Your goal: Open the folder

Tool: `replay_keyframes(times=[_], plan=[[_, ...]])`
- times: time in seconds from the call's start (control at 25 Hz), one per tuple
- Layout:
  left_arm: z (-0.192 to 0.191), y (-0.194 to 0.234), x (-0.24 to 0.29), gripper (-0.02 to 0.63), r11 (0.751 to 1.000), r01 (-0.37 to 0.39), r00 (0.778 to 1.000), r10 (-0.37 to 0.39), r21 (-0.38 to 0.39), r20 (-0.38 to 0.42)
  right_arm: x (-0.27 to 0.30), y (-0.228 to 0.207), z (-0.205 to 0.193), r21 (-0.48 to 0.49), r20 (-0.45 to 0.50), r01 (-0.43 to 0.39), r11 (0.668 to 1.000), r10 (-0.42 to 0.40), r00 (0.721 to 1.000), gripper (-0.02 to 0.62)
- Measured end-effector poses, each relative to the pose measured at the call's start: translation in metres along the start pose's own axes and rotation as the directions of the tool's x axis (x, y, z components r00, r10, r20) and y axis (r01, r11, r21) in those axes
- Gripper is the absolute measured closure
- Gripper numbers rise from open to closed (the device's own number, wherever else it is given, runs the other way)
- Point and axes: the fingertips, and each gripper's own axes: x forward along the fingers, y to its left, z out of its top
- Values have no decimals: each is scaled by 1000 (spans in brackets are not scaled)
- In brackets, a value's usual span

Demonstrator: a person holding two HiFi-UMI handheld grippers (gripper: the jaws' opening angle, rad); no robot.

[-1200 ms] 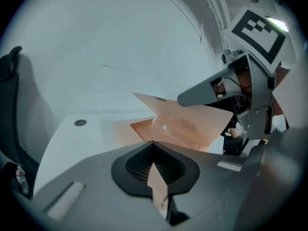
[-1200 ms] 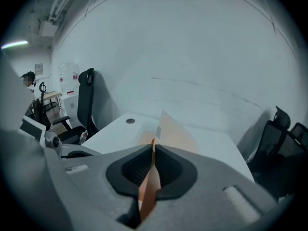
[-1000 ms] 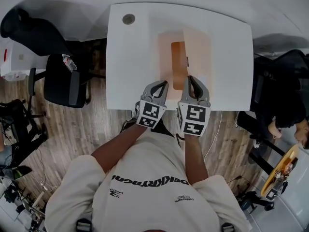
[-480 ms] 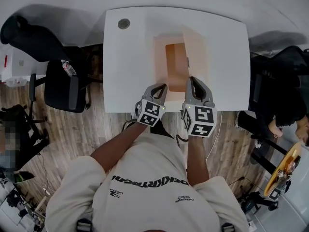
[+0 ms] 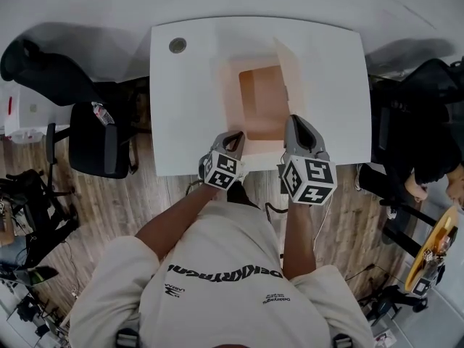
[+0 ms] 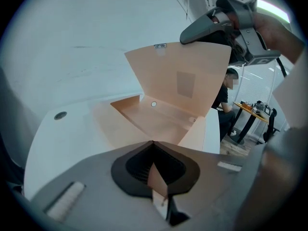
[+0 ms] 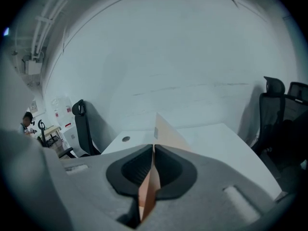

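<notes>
A peach paper folder (image 5: 261, 104) lies on the white table (image 5: 188, 100), partly opened. My right gripper (image 5: 293, 122) is shut on the near edge of its front cover (image 7: 166, 131) and holds that cover up, tilted over to the right. My left gripper (image 5: 237, 138) is shut on the near edge of the lower leaf, down at the table. The left gripper view has a peach flap (image 6: 156, 179) pinched in my left gripper (image 6: 153, 143), the open inside of the folder (image 6: 163, 119) beyond it, and the right gripper (image 6: 211, 30) at the raised cover's top.
A round cable hole (image 5: 177, 46) sits in the table's far left corner. Black office chairs stand at the left (image 5: 98, 129) and right (image 5: 420, 114) of the table. A seated person (image 5: 435, 180) is at the right edge. Wood floor surrounds the table.
The right gripper has moved right and up with the cover, so the folder stands wider open. The left gripper has sunk toward the table's near edge, still holding the lower leaf.
</notes>
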Motion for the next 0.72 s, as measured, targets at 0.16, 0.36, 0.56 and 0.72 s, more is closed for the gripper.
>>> replay_keyframes(times=[0.16,0.36,0.56,0.72], plan=[[-2,2,1,606,1000,-2,1000,2,23,-13,-4,-10,3,11,16,26,1000,-26,1000,581],[-3,1,1,606,998,-8,1000,10,64,-25,-9,-21,5,17,25,53,998,-54,998,583],[-3,2,2,606,998,-3,999,5,62,-32,-14,-28,6,22,31,71,997,-72,997,584],[-3,3,2,606,998,-4,999,6,68,-39,-17,-34,7,25,35,89,996,-90,995,586]])
